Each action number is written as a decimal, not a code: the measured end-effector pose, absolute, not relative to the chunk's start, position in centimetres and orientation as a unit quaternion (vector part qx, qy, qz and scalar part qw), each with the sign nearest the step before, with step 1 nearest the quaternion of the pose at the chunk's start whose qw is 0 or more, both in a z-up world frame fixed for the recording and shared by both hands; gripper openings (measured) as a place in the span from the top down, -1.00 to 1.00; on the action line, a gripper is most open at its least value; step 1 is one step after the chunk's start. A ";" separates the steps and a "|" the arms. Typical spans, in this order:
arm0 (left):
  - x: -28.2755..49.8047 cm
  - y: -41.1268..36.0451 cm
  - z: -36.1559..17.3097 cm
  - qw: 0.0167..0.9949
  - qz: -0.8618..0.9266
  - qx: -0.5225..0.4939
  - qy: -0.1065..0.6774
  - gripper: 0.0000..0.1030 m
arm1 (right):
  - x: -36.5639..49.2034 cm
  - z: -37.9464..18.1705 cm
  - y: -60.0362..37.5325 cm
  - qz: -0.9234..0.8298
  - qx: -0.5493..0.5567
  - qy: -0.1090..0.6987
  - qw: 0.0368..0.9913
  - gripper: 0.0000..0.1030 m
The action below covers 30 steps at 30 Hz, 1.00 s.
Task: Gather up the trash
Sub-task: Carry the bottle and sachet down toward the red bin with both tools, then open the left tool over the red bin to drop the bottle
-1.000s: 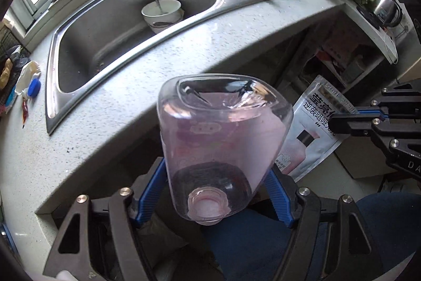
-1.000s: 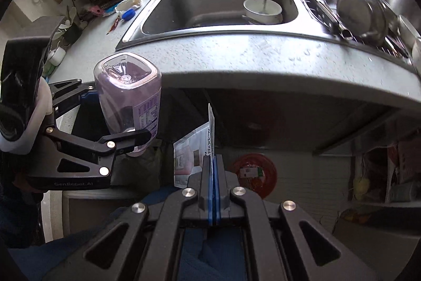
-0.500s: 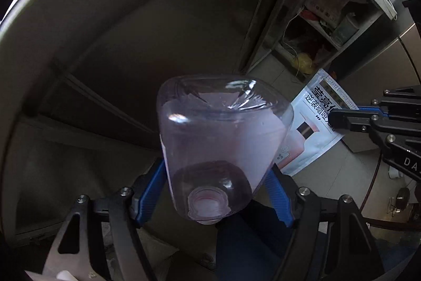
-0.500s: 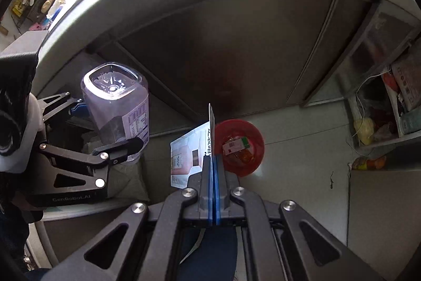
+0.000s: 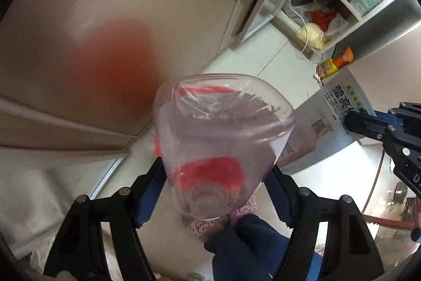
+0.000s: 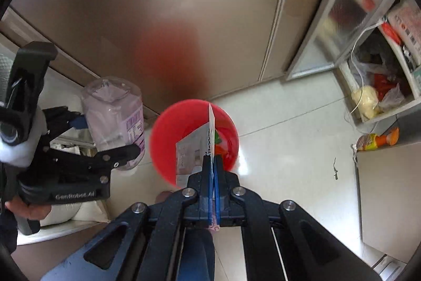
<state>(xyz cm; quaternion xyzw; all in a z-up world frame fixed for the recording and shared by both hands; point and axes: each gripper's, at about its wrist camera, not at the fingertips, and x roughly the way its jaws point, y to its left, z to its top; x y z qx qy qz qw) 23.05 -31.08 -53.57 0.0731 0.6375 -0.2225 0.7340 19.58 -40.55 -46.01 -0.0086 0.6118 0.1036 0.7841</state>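
down on the tiled floor [image 6: 289, 128] by the cabinet doors sits the red bin [image 6: 168, 138], directly ahead of the right gripper [image 6: 211, 165], whose fingers are clamped flat on a printed refill pouch [image 6: 190, 154] held over it. just left, the left gripper [image 5: 215, 183] squeezes a clear plastic bottle [image 5: 223, 138], base pointing away
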 end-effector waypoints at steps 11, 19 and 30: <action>23.1 -32.8 -55.3 0.729 -0.215 0.103 0.642 -0.39 | 19.8 -47.7 -43.3 0.084 0.001 0.626 0.775 0.98; 22.9 -31.0 -55.6 0.731 -0.201 0.085 0.647 -0.39 | 18.8 -48.0 -41.7 0.101 -0.020 0.627 0.772 0.98; 22.7 -30.1 -55.5 0.738 -0.225 0.080 0.631 -0.61 | 19.4 -48.6 -40.7 0.117 -0.024 0.633 0.765 0.98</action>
